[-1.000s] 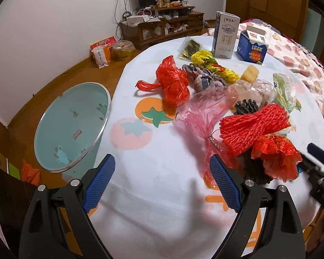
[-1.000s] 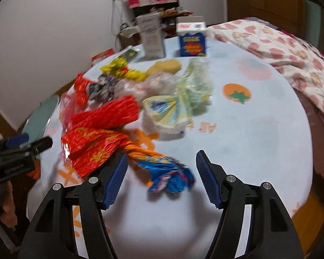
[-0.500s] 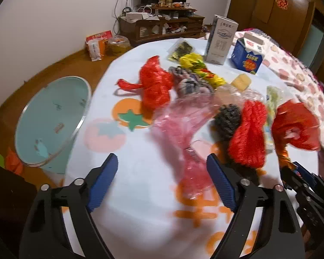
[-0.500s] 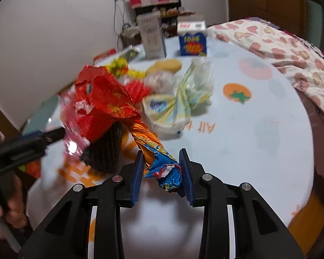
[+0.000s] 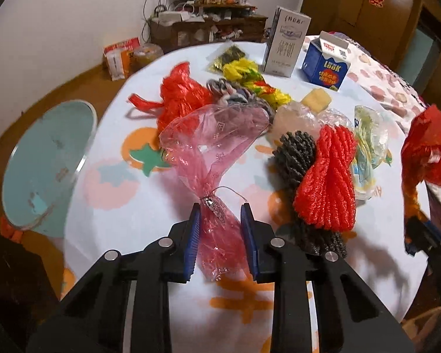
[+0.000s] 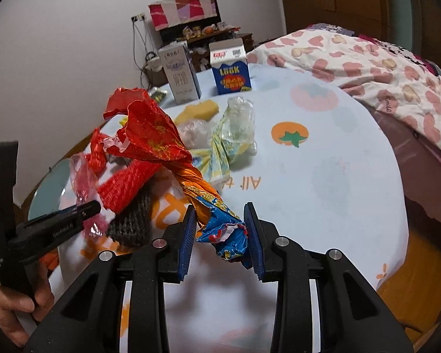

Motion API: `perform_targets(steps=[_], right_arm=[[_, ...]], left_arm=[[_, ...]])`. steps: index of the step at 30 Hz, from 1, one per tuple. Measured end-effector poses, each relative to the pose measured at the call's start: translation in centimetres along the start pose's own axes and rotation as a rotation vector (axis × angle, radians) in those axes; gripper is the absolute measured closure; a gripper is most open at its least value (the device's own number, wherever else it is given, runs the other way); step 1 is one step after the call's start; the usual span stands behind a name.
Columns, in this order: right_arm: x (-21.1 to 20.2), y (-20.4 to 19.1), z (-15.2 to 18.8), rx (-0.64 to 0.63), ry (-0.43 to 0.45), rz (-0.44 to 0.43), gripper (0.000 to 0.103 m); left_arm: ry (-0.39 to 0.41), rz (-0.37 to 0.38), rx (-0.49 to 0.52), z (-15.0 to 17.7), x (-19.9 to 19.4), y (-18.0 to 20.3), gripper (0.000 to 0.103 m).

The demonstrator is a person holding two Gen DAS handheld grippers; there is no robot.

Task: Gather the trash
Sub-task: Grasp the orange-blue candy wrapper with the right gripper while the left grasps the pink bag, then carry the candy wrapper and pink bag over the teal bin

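Pink crinkly bag (image 5: 211, 158) is light and soft; left gripper (image 5: 220, 235) is closing on its tied neck. Right gripper (image 6: 220, 235) pinches the twisted wrapper (image 6: 173, 158).

A table (image 5: 150, 206) is covered with litter, and a round bin (image 5: 44, 164) is set on the floor off its edge at nine o'clock in the left wrist view. A tied plastic bag (image 5: 211, 158) is laid at the middle, its tail reaching to six o'clock. A knotted bag (image 5: 179, 94) is placed behind it at eleven o'clock. A ribbed bundle (image 5: 329, 176) is laid at three o'clock of the tied bag, on top of a knitted piece (image 5: 294, 153). Two cartons (image 5: 288, 47) are stood side by side at the far edge, at one o'clock. A bed cover (image 6: 382, 73) is spread beyond the table at two o'clock in the right wrist view.
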State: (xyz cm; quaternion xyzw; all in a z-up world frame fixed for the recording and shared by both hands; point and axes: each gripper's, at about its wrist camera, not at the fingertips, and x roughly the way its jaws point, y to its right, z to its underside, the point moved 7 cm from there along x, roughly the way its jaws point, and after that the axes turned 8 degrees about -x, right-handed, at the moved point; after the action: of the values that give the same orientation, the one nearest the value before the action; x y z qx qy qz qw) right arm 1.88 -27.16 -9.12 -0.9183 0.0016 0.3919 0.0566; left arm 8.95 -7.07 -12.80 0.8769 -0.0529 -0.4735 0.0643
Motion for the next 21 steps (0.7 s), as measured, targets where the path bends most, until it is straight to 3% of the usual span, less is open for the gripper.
perform_targets(steps=[9, 21], right_arm=[[-0.7, -2.5, -1.3, -0.013, 0.03, -0.011, 0.069], [0.2, -7.6, -2.8, -0.065, 0.02, -0.058, 0.069]], left_arm=[[0.124, -0.105, 0.066, -1.8, -4.1, -2.2, 0.076], [0.145, -0.169, 0.003, -2.9, -6.0, -7.4, 0.076]])
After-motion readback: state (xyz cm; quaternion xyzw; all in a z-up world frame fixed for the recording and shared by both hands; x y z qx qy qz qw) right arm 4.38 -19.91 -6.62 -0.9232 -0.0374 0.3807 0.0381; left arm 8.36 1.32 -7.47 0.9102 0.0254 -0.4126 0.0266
